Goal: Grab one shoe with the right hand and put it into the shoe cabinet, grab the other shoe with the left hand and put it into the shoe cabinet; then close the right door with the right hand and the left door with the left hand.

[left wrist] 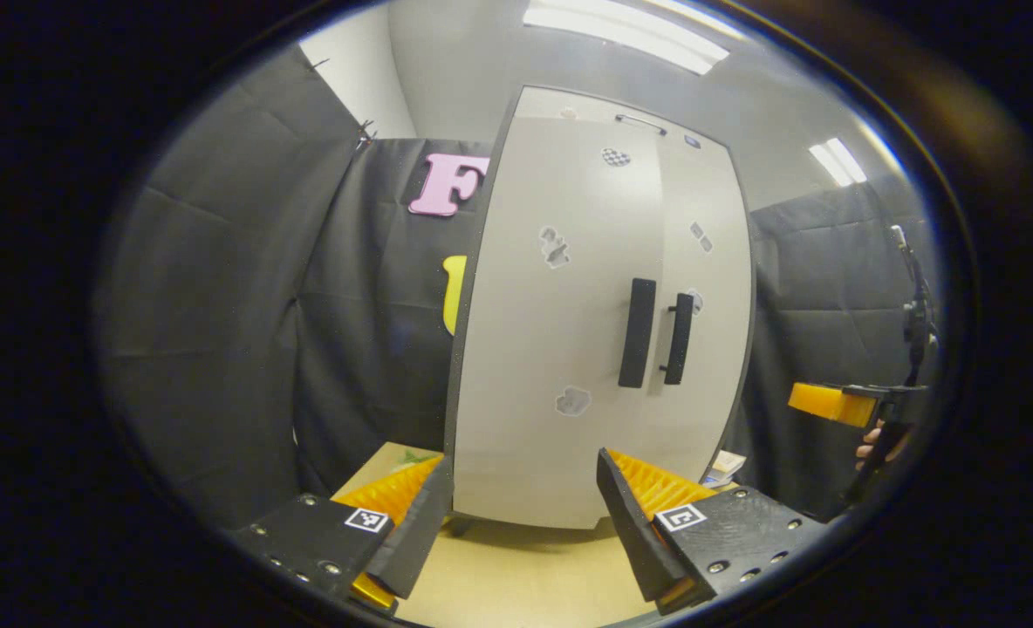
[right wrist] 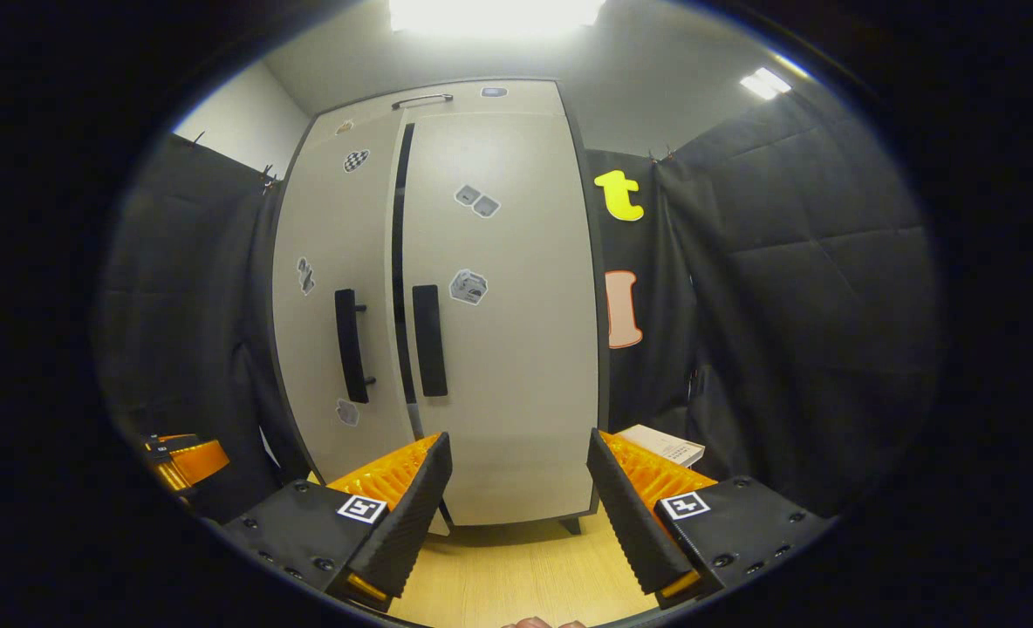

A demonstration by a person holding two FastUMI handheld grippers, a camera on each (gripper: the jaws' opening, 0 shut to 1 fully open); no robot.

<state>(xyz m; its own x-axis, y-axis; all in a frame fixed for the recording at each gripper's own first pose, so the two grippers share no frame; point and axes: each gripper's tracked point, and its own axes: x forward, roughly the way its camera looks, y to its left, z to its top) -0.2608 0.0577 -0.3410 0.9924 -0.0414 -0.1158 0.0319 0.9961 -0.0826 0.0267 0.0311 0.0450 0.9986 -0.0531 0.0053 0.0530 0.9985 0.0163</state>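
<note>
Left tool (left wrist: 516, 501) and right tool (right wrist: 516, 488), each with ribbed wedge fingers spread wide, hold nothing above a pale wood-grain surface (right wrist: 516, 567). Ahead stands the smooth grey shoe cabinet (left wrist: 604, 331), both doors closed, with dark bar handles (right wrist: 429, 340).

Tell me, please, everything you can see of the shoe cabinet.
The shoe cabinet is a tall, upright, pale grey unit with dark edges, seemingly laminated board. Its two doors carry small stickers and a dark vertical handle each, side by side at the middle. The left door looks shut; in the right gripper view a dark slit shows beside the right door, so it may be slightly ajar. It stands on short feet on a light wooden surface, before the black cloth. Nothing touches it.
</note>
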